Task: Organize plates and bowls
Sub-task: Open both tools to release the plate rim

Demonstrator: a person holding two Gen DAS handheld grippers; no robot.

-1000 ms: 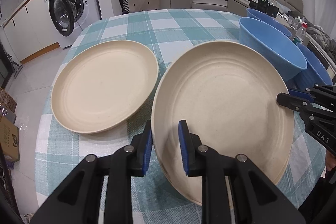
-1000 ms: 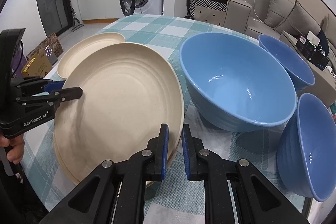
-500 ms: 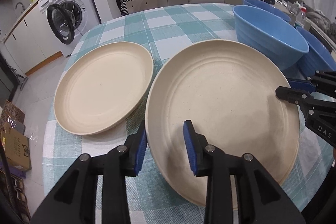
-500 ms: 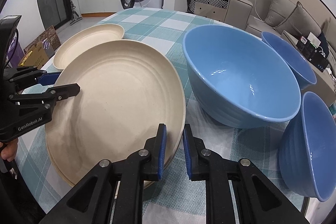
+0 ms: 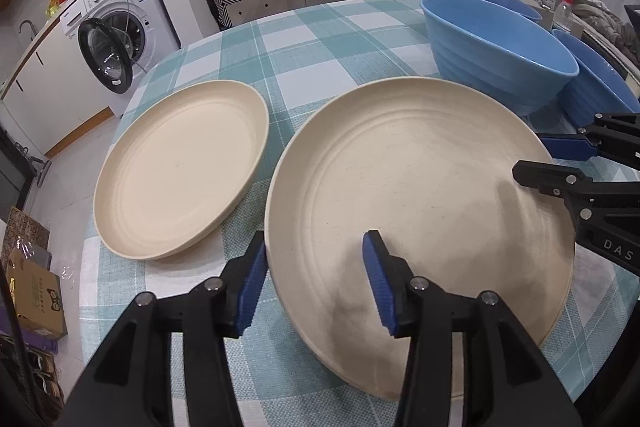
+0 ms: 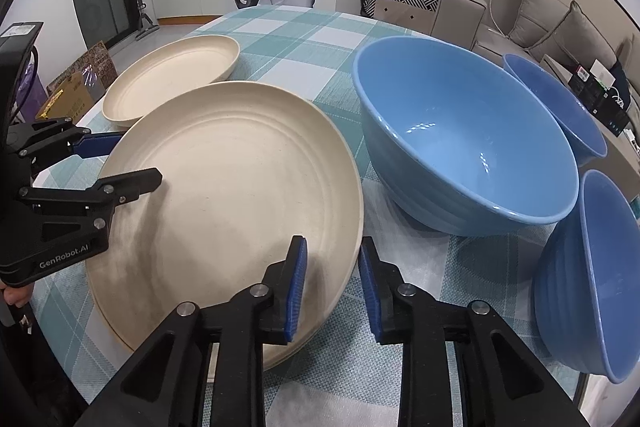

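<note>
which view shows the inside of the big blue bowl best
The right wrist view: it looks down into the big blue bowl, showing its whole rim, inner wall and floor. The left wrist view catches the same bowl from the side, mostly the ribbed outer wall and only a sliver of the inside.

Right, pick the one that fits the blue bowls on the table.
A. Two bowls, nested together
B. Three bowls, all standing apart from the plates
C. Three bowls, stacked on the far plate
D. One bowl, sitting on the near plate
B: the right wrist view shows a big bowl, a second bowl behind it and a third bowl nearer, all on the cloth, off both plates.
</note>
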